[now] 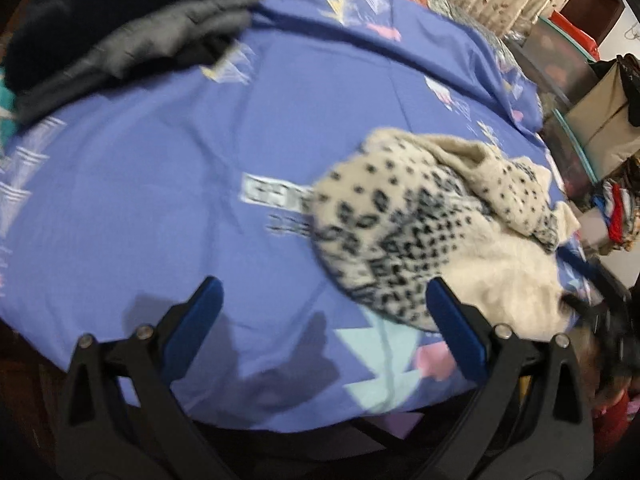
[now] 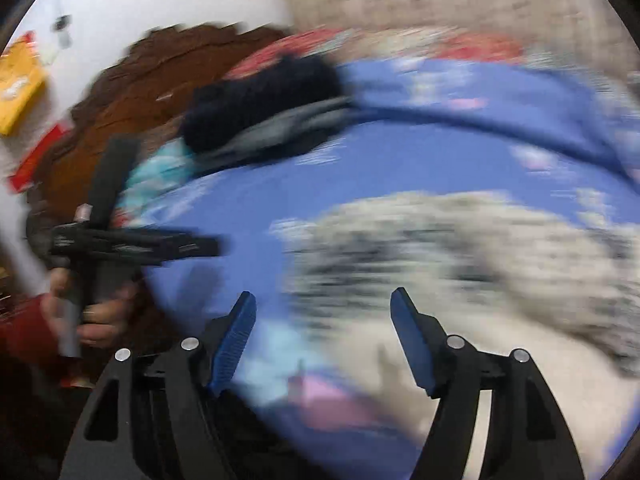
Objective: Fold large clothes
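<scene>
Cream spotted knit garment crumpled at near right of blue bedsheet. Left gripper and right gripper both spread wide, empty. Likely soft, bulky, floppy; best pinched at hem or shoulder edge.

A bed covered with a blue sheet printed with pale triangles and pink shapes fills most of the left wrist view. On it, at right of centre, lies a crumpled cream sweater with a black spotted pattern, reaching toward the bed's right edge. In the upper left of the frame sits a stack of dark clothes, black on top of grey, well apart from the sweater.
</scene>
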`<state>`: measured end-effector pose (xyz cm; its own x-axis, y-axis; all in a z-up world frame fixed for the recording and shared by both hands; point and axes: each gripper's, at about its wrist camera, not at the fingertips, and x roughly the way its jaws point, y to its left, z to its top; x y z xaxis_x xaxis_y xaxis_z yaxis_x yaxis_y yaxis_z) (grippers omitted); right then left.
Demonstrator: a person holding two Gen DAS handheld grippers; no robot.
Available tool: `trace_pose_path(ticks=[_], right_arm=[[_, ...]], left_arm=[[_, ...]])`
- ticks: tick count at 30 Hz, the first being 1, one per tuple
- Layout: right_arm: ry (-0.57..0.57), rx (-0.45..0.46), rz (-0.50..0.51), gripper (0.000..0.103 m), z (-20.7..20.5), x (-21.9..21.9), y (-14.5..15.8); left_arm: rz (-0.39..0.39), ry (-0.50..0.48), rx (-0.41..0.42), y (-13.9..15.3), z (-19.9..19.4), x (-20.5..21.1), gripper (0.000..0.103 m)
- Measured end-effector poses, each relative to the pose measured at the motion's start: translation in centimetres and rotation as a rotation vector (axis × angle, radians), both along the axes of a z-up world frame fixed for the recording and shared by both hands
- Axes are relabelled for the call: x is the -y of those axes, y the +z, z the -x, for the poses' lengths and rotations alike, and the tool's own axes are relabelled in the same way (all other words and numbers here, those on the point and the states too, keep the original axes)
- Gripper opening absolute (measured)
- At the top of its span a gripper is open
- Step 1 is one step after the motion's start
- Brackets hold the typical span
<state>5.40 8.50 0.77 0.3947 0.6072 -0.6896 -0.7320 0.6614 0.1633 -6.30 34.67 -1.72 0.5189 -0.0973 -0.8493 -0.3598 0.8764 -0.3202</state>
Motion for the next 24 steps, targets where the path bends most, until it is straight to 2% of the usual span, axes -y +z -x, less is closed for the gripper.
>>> trace_pose_path(ticks=[1,3,6,9,12,15,16,17,18,19,20,22,24], right_arm=[[-0.083,0.022,0.024,0.092,-1.9,1.8,0.2],[-0.176,0.029,0.022,0.096,-5.3,4.4,0.4],[-0.252,0.053,0.106,0.1,-10.4,5.5,-0.9],[-0.251,-0.034,0.155,0.1,-14.0,4.8,-3.7],[-0.185,-0.065,0.176,0.1,-14.3,3.5,-5.0],[-0.117,-0.076,0.255,0.1,-13.5,2.5,-6.8],[-0.113,-0.06,0.293,0.092,-13.0,2.2,-7.3],[-0.122,-0.03,0.335,0.045,-12.7,2.0,-7.5],[-0.154,-0.019,0.346,0.032,-12.4,2.4,-6.8],[-0.175,-0.009,0.293,0.032,-12.1,3.3,-5.5],[-0.201,0.039,0.247,0.032,-11.5,4.1,-3.4],[-0.264,0.15,0.209,0.032,-10.4,5.4,0.8],[-0.311,0.226,0.123,0.032,-9.1,7.0,5.7]], left_arm=[[0.029,-0.01,-0.01,-0.6,-0.6,0.5,0.097],[0.066,-0.017,-0.031,-1.6,-2.2,1.1,0.097],[0.053,-0.003,-0.063,-2.9,-3.7,1.3,0.097],[-0.027,0.029,-0.099,-3.7,-4.9,0.7,0.097],[-0.09,0.055,-0.084,-3.5,-5.7,-0.5,0.097],[-0.096,-0.013,-0.085,-4.2,-7.6,0.1,0.097],[-0.089,-0.057,-0.101,-4.8,-8.5,0.7,0.097],[-0.095,-0.108,-0.12,-5.7,-9.5,1.6,0.089],[-0.127,-0.134,-0.133,-6.3,-10.3,2.4,0.076],[-0.163,-0.148,-0.153,-6.9,-10.8,3.1,0.043],[-0.163,-0.157,-0.179,-7.5,-11.3,3.5,0.014],[-0.083,-0.128,-0.158,-7.2,-11.4,3.2,0.009],[-0.099,-0.095,-0.06,-4.2,-10.7,2.7,0.008]])
